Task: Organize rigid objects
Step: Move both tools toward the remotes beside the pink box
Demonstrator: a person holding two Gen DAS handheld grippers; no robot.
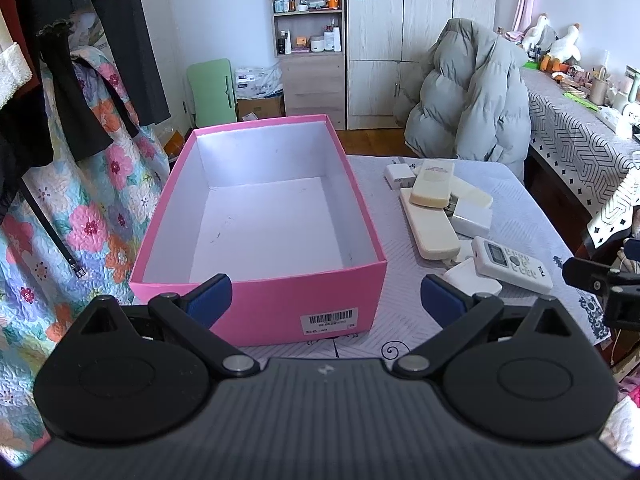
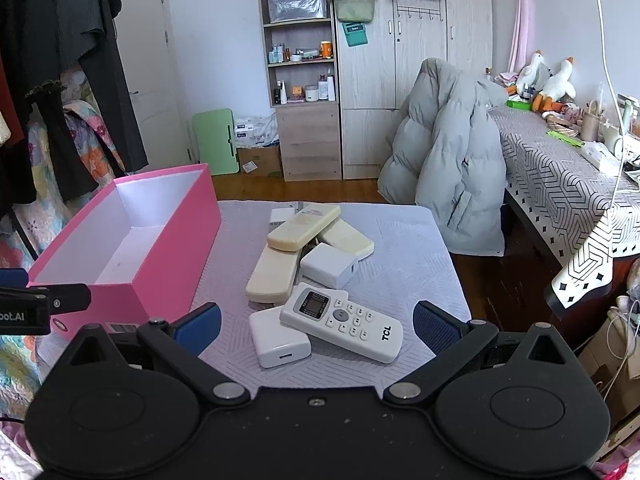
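The pink box (image 1: pixel 256 240) sat on the left of the table, nothing inside. Remotes and chargers, TCL remote (image 2: pixel 340 324) nearest, were piled just right of it. Left gripper (image 1: pixel 325 294) and right gripper (image 2: pixel 316 326) both hung wide open, holding nothing.

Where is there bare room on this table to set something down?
The pink box is bare inside. Bare cloth lies right of the TCL remote and between box and pile. Crowded: stacked cream remotes and white chargers at the middle.
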